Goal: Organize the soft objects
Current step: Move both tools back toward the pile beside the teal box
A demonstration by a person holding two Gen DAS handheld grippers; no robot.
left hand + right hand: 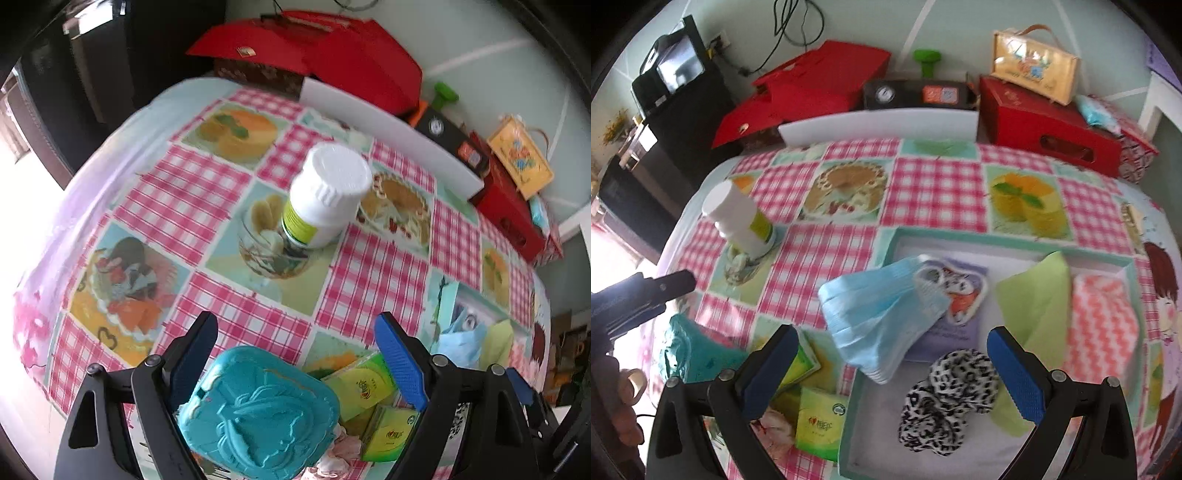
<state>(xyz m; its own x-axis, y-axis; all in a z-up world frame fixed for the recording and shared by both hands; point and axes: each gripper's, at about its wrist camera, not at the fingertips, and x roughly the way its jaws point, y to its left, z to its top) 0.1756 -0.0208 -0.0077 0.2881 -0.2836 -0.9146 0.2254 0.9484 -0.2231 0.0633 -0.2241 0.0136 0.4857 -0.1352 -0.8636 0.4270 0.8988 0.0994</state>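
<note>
A shallow tray [1008, 246] with a teal rim holds a stack of blue face masks [875, 314], a leopard-print scrunchie [945, 398], a green cloth [1039, 295], a pink zigzag cloth [1100, 325] and a cartoon packet [960, 295]. My right gripper [892, 373] is open and empty, above the masks and scrunchie. My left gripper [295, 354] is open, its fingers either side of a teal embossed box [258, 413] without gripping it. Two green tissue packs [369, 384] lie beside the box and also show in the right wrist view [820, 424]. The left gripper shows at the left edge of the right wrist view [642, 295].
A white bottle [325, 192] with a green label stands mid-table on the pink checked cloth [192, 199]. Red boxes [1049, 125], a black gauge box [916, 94], a white board [879, 127] and a yellow bag [1034, 70] line the back edge.
</note>
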